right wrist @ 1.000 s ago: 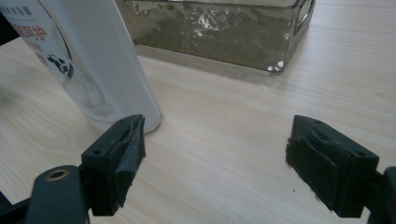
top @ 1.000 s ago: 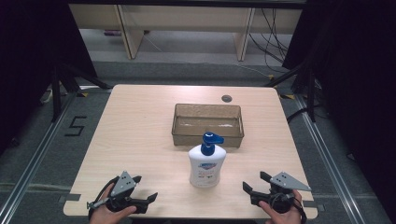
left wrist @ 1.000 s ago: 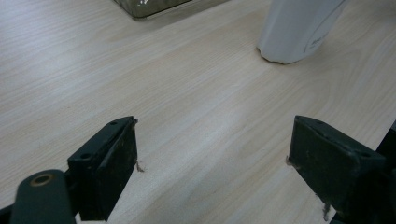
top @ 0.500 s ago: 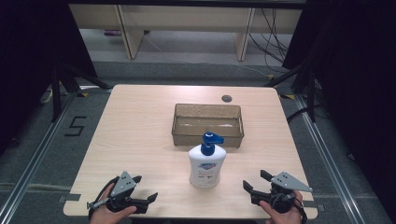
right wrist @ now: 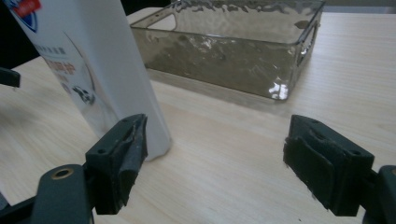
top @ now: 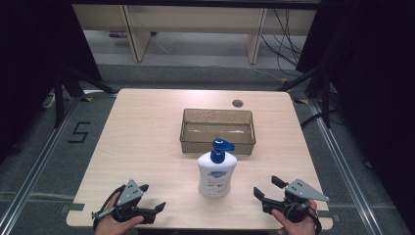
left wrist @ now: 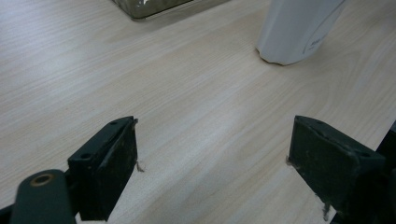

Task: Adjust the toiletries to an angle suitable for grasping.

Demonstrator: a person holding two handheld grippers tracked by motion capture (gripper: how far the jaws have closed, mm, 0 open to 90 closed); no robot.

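Right now the pump bottle (top: 217,169) stands upright near the front middle of the counter (top: 147,132), white body with a blue pump head whose spout points toward the person's right. It sits just in front of the clear tinted tray (top: 218,130), apart from it by a narrow strip of bare wood, which looks like a starting position: close enough to the tray that a short lift would carry it in, and central so either hand could reach it. The tray looks empty, its long side facing the person

To either side, near the front edge, the two claws rest low. The left claw (top: 154,210) is well apart from the bottle, jaws spread wide with nothing between them; in the left gripper view only bare wood lies between them, and the bottle's base (left wrist: 299,32) sits farther off, up and to the right. The right claw (top: 266,188) is likewise wide open and holding nothing. In the right gripper view the bottle (right wrist: 93,70) looms close beside one jaw, with the tray (right wrist: 233,51) behind it, so this claw seems the better aimed of the two

Both hands look parked symmetrically, probably a ready pose before the reach. A small dark round fitting (top: 238,103) sits in the counter behind the tray
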